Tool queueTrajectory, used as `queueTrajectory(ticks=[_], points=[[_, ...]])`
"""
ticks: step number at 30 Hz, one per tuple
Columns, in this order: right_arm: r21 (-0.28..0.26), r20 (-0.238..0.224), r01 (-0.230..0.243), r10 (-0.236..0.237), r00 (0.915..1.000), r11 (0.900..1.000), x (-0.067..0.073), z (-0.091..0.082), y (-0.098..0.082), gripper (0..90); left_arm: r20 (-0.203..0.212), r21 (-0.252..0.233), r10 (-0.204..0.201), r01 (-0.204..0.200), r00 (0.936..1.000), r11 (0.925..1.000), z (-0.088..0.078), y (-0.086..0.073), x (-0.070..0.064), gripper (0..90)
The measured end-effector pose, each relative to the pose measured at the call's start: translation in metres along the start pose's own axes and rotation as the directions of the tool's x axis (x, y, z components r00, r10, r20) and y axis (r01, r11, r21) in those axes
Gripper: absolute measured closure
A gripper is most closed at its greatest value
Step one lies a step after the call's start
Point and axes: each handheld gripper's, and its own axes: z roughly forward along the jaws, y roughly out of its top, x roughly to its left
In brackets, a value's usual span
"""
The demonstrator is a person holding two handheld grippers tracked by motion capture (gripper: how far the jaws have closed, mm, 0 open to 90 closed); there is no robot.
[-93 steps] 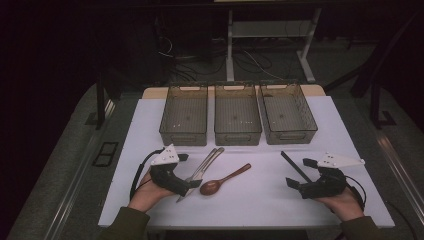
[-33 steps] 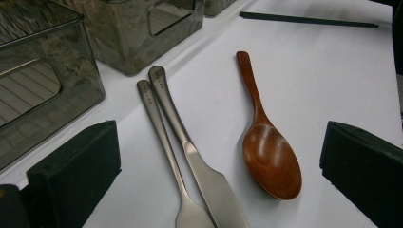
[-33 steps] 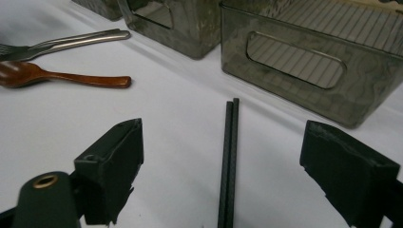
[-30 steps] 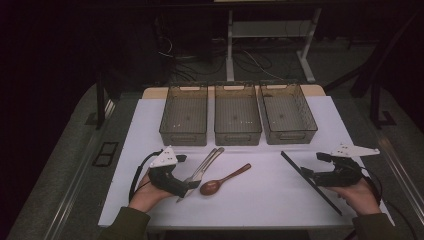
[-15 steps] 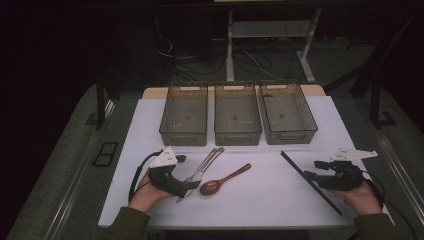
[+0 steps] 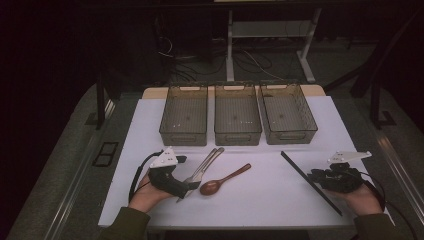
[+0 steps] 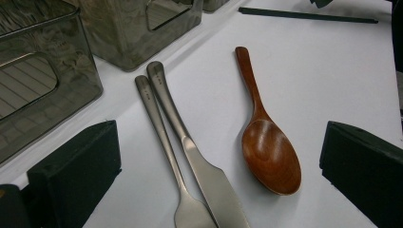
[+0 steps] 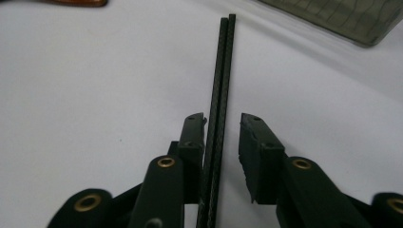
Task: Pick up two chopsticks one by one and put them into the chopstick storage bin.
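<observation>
A pair of black chopsticks lies slanted on the white sheet at the right. My right gripper reaches them from the right. In the right gripper view the chopsticks run between the jaws of the right gripper. These jaws have just been closing; one pad touches the sticks and a gap remains at the other. My left gripper rests open at the left. Between the wide jaws of the left gripper lie a steel fork, a steel knife and a brown wooden spoon.
Three clear smoky bins stand side by side at the back of the white sheet. The fork and knife and the spoon lie in front of them. Dark floor, cables and a stand lie beyond the table.
The right gripper's jaws have narrowed around the chopsticks, and that hand has shifted slightly. The left gripper and the cutlery have not moved.
</observation>
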Motion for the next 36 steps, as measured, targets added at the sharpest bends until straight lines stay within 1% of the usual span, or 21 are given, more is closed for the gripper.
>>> queueTrajectory(ticks=[3, 7, 10, 15, 21, 24, 32, 36], points=[[0.025, 0.004, 0.006, -0.007, 1.0000, 1.000, -0.0005, 0.0011, -0.0013, 75.1, 0.000, 0.004, 0.004, -0.004, 1.0000, 1.0000, -0.0001, 0.0002, -0.0001, 0.0], [0.038, 0.004, 0.007, -0.007, 1.0000, 0.999, -0.0012, 0.0010, -0.0023, 77.9, -0.001, 0.007, 0.008, -0.008, 1.0000, 0.9999, -0.0001, 0.0001, 0.0000, 0.0], [0.054, -0.002, -0.001, 0.001, 1.0000, 0.999, -0.0005, 0.0021, -0.0031, 78.4, -0.003, 0.008, 0.010, -0.010, 0.9999, 0.9999, 0.0000, 0.0001, 0.0000, 0.0], [0.075, 0.000, 0.008, -0.008, 1.0000, 0.997, -0.0002, 0.0049, -0.0044, 80.0, -0.004, 0.007, 0.010, -0.010, 0.9999, 0.9999, -0.0002, 0.0001, -0.0002, 0.0], [0.086, 0.001, 0.007, -0.007, 1.0000, 0.996, -0.0012, 0.0049, -0.0048, 81.4, -0.004, 0.007, 0.011, -0.011, 0.9999, 0.9999, -0.0002, 0.0000, -0.0001, 0.0], [0.095, 0.010, 0.009, -0.010, 0.9999, 0.995, -0.0009, 0.0061, -0.0053, 81.5, -0.004, 0.008, 0.011, -0.010, 0.9999, 0.9999, -0.0003, 0.0001, -0.0001, 0.0], [0.086, 0.029, 0.011, -0.013, 0.9995, 0.996, -0.0041, 0.0031, -0.0072, 81.8, -0.004, 0.008, 0.011, -0.011, 0.9999, 0.9999, -0.0003, 0.0000, -0.0001, 0.0], [0.082, 0.034, 0.014, -0.017, 0.9993, 0.997, -0.0049, 0.0048, -0.0078, 81.8, -0.003, 0.006, 0.010, -0.010, 0.9999, 0.9999, 0.0001, -0.0001, -0.0005, 0.0]])
